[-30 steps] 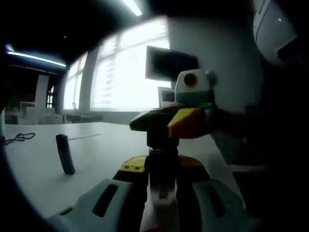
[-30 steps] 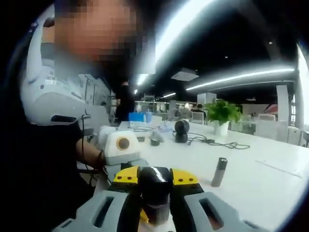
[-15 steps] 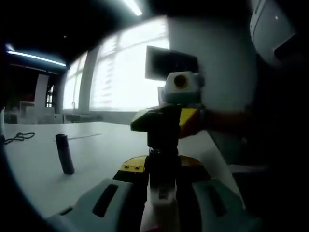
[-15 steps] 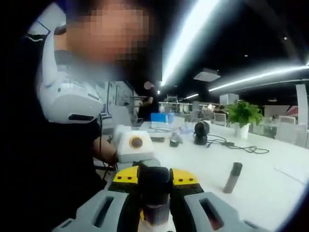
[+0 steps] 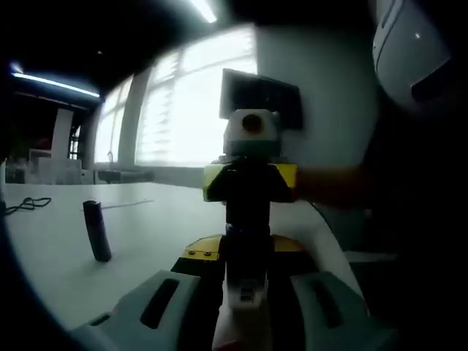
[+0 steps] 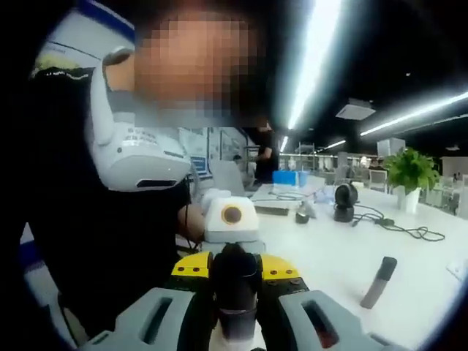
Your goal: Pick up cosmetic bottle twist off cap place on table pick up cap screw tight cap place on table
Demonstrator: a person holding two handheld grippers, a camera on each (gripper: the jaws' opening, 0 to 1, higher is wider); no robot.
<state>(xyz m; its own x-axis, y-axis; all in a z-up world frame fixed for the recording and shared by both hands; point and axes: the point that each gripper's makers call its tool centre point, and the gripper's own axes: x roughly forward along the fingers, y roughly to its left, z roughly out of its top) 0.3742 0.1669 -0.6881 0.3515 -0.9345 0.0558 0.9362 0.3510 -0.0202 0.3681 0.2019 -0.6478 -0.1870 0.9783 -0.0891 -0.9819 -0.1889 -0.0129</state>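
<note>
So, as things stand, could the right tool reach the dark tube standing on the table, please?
Probably not right away. The right tool is shut on the black cap of the cosmetic bottle that the left tool holds. The dark tube stands apart on the white table with nothing between, but the tool is occupied.

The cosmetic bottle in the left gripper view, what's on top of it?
The bottle carries a dark cap, clamped by the right gripper. The neck and thread under the cap are covered, so how far it is screwed cannot be seen.
</note>
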